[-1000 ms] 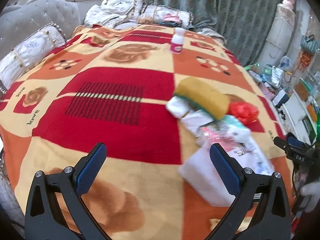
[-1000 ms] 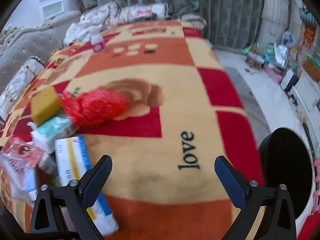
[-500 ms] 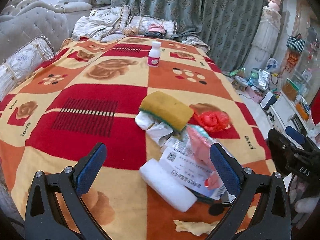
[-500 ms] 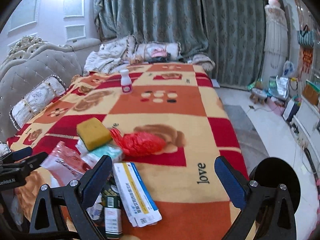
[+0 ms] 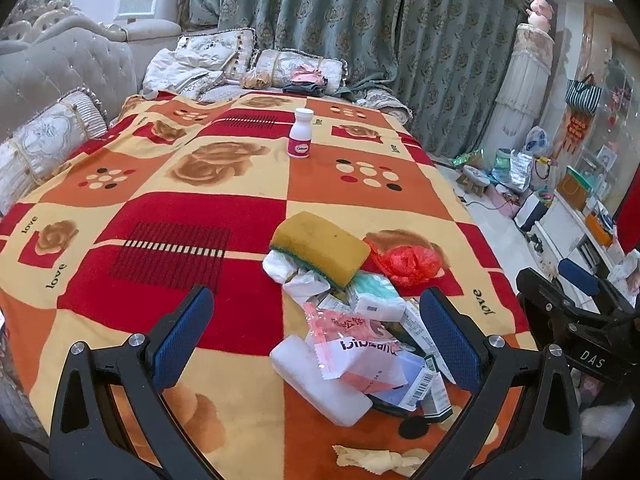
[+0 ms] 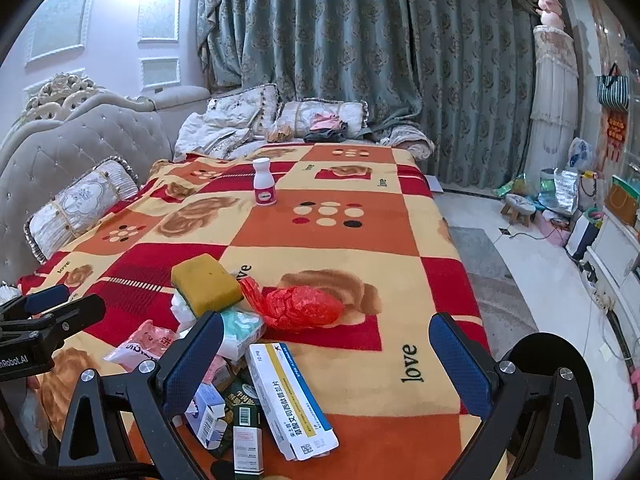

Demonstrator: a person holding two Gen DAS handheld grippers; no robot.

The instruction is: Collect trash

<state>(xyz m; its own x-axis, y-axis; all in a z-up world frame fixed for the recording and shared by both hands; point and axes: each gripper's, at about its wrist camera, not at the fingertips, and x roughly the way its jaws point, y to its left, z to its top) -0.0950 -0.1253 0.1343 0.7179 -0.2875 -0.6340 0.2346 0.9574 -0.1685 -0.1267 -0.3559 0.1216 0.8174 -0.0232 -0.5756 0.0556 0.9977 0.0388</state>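
Both grippers hang over the near edge of the blanket (image 5: 224,208), left gripper (image 5: 316,336) and right gripper (image 6: 328,356) each spread wide, gripping nothing. The trash pile (image 5: 360,332) sits near, between them: yellow sponge (image 5: 320,246), red plastic bag (image 6: 300,306), medicine box (image 6: 290,398). A white bottle (image 5: 300,138) stands far back.

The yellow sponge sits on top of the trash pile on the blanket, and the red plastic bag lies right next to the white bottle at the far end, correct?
Not quite. The yellow sponge does sit on the pile, but the red plastic bag lies beside the sponge. The white bottle stands alone, far up the blanket. The left wrist view shows this.
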